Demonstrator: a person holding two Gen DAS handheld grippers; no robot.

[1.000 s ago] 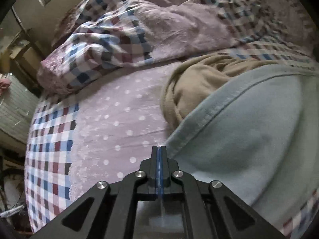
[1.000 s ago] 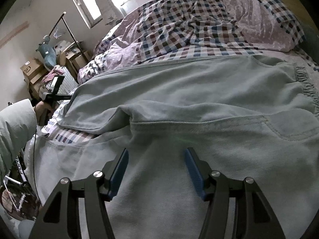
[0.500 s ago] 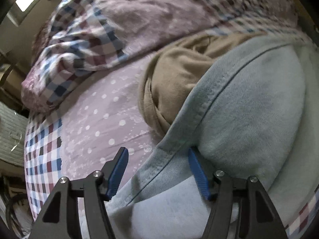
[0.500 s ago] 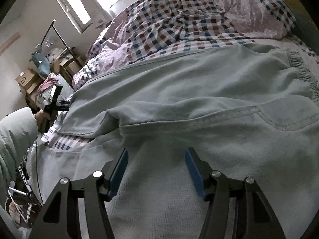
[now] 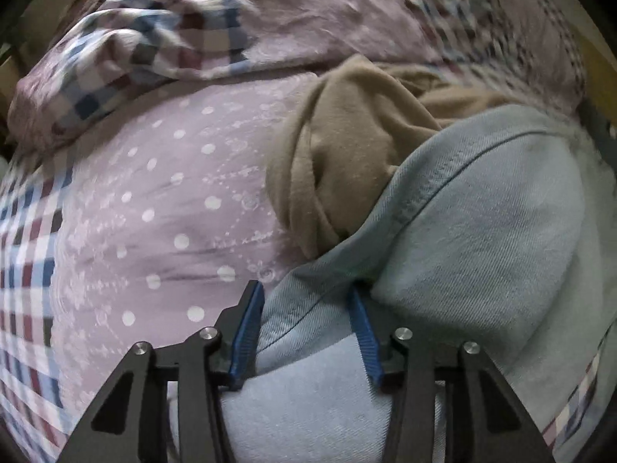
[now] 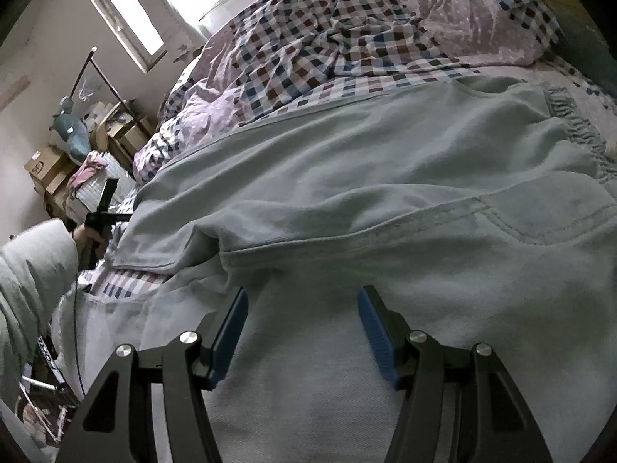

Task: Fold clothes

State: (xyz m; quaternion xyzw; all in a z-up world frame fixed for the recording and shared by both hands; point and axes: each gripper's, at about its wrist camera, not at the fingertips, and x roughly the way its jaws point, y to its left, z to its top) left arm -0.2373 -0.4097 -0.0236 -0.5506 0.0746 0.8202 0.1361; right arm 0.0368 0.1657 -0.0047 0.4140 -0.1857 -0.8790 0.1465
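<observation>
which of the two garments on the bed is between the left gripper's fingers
The pale blue trousers: their hem lies between the open left gripper fingers. The crumpled tan garment lies farther off, partly under them.

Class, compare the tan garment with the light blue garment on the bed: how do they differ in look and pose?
The tan garment is bunched in folds; the light blue garment lies spread fairly flat. The blue one shows stitched seams, the tan none. The blue one overlaps the tan one's edge. Both rest on the bed cover.

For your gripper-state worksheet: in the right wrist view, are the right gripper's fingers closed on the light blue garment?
No, the right gripper has its fingers spread apart above the light blue garment.
</observation>
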